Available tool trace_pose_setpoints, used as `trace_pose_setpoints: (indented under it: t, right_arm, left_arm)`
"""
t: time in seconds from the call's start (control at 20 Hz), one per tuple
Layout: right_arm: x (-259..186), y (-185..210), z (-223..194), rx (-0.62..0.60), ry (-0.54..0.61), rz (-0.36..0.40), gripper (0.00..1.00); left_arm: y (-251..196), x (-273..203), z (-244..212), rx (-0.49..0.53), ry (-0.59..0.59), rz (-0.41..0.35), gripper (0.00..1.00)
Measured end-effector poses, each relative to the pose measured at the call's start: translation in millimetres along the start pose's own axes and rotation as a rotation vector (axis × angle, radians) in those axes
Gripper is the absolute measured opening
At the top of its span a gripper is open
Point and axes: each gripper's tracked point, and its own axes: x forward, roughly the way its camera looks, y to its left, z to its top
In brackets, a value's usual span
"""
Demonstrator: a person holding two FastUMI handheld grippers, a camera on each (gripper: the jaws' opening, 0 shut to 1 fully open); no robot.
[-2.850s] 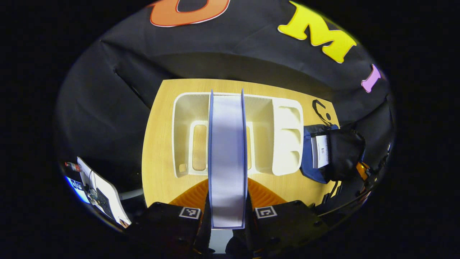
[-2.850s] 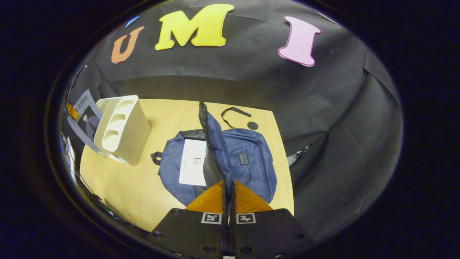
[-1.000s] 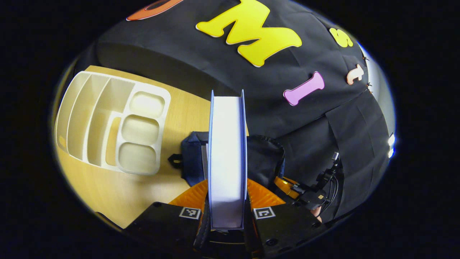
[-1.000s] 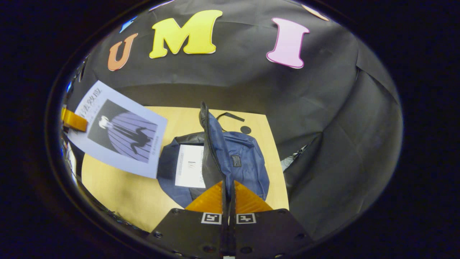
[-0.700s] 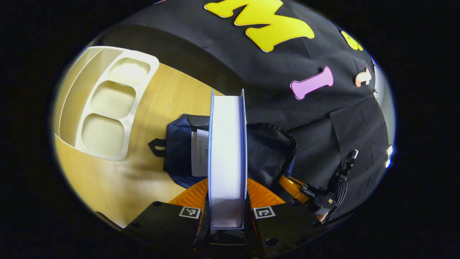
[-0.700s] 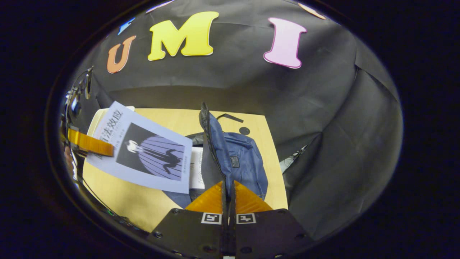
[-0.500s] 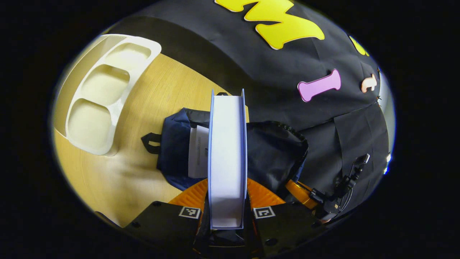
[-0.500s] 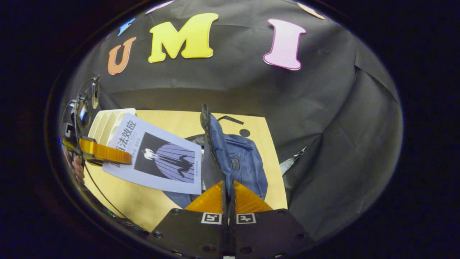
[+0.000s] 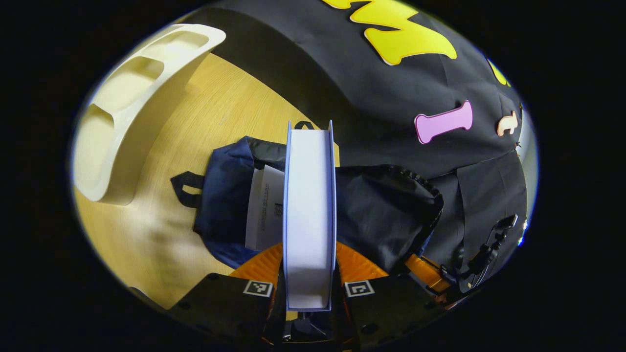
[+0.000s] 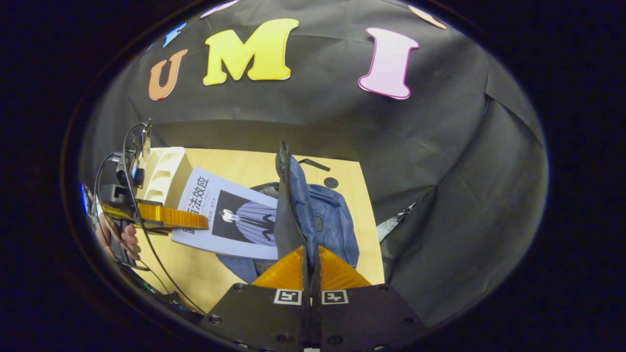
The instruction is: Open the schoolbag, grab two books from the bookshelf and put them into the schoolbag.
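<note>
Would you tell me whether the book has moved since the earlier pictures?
Yes. In the right gripper view the book has travelled from beside the bookshelf to over the schoolbag.

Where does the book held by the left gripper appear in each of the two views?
Left gripper view: the pale blue-covered book runs up the centre, page edge facing the camera, between the jaws.
Right gripper view: it lies left of centre, cover showing, over the bag.
Shared landmark: the open navy fabric schoolbag on the wooden table.
</note>
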Motion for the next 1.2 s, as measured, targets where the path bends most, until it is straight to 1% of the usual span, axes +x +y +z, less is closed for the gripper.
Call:
trace_pose_setpoints:
  t: [0.2, 0.35, 0.55, 0.9, 1.2]
  right_arm:
    - [-2, 3, 8, -0.016, -0.005, -0.002, 0.00]
    - [-4, 8, 14, -0.032, -0.011, -0.001, 0.00]
    - [-6, 16, 20, -0.046, -0.020, 0.005, 0.00]
    - [-6, 23, 23, -0.068, -0.015, 0.003, 0.00]
    - [-4, 27, 26, -0.091, -0.009, -0.001, 0.00]
  left_arm:
    - [0, 15, -3, -0.009, -0.004, -0.051, 0.40]
    - [1, 30, -1, -0.003, -0.012, -0.109, 0.40]
    - [6, 48, -2, -0.055, -0.012, -0.178, 0.40]
    - [5, 75, -5, -0.079, 0.010, -0.227, 0.39]
    - [7, 94, -5, -0.122, 0.035, -0.268, 0.39]
